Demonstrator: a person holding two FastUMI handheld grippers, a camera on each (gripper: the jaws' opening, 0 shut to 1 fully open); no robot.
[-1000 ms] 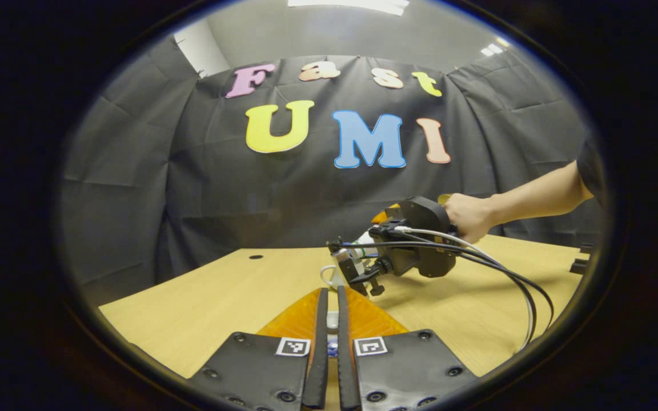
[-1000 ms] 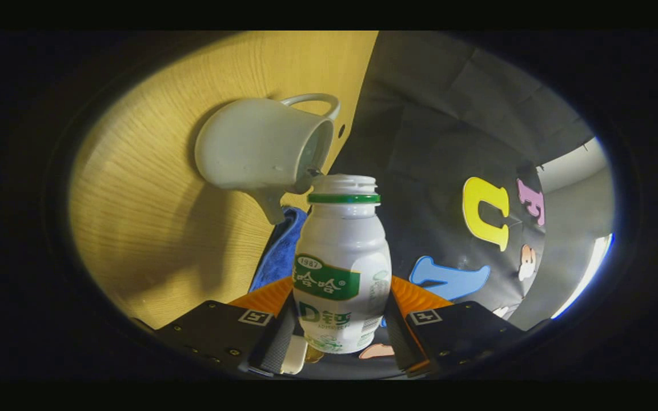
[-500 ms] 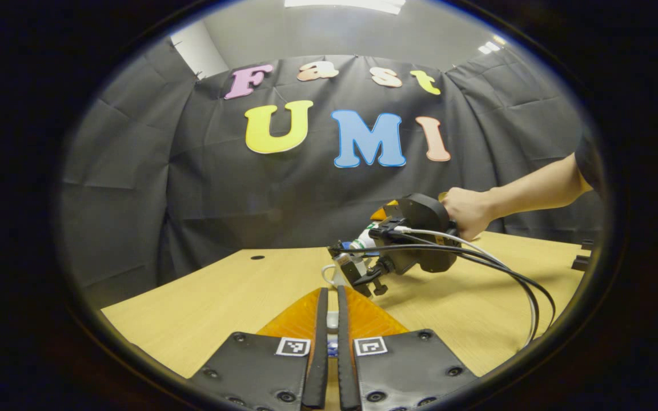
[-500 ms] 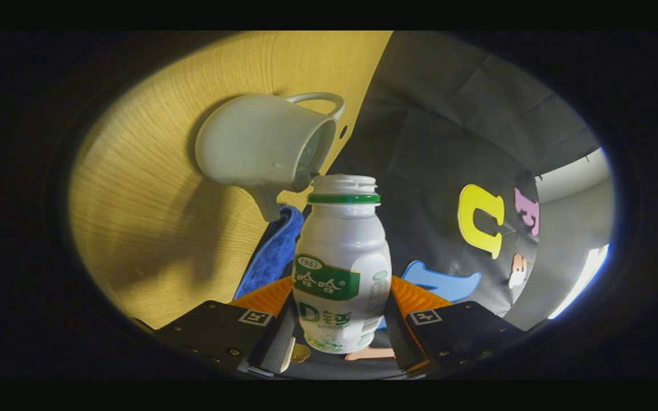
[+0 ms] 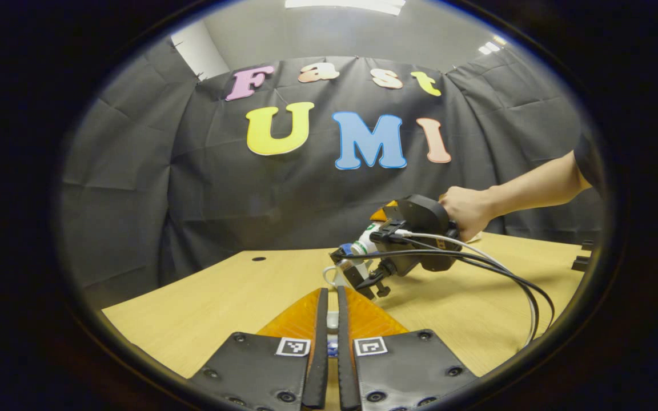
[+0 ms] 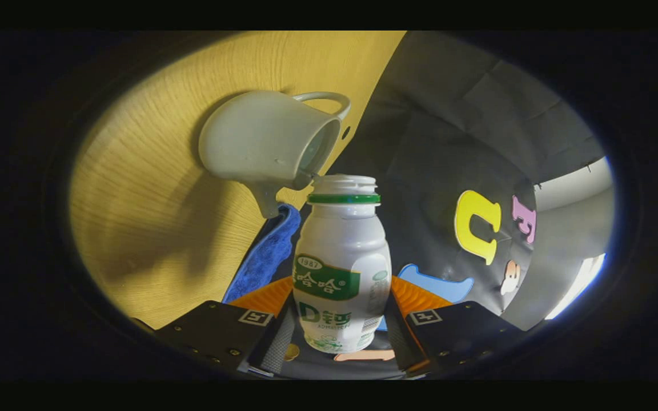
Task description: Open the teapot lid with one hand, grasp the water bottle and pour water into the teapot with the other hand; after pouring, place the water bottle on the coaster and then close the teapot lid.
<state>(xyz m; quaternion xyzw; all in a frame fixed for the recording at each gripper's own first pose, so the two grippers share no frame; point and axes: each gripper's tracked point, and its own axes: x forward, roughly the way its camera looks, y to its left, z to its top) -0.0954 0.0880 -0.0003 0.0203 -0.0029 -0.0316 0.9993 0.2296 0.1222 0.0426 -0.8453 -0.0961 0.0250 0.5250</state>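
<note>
Right gripper view: right gripper point(image 6: 337, 302) with jaws closed on the lower body of the water bottle point(image 6: 340, 257), one finger pressing on each side. Bottle uncapped, its open mouth just beside the rim of the teapot point(image 6: 260, 142). Teapot white, lid off, standing on the worktop point(image 6: 152, 228), handle on the far side of the opening and spout on the near side. Blue cloth point(image 6: 266, 251) lying on the worktop just beside the spout. Whether water is passing from bottle to teapot: cannot tell.

Left gripper view: left gripper point(image 5: 329, 291) low over the worktop, jaws narrow, with a small white part of the teapot lid point(image 5: 333, 321) pinched in the slim gap between them. Beyond the fingertips, the right gripper held aloft by a hand point(image 5: 466, 211), tilted downward to the left, with the bottle leaning toward the teapot below it. Teapot largely hidden behind the gripper there, only its looped handle in sight. Cables point(image 5: 494, 265) trailing from the right gripper across the worktop.
</note>
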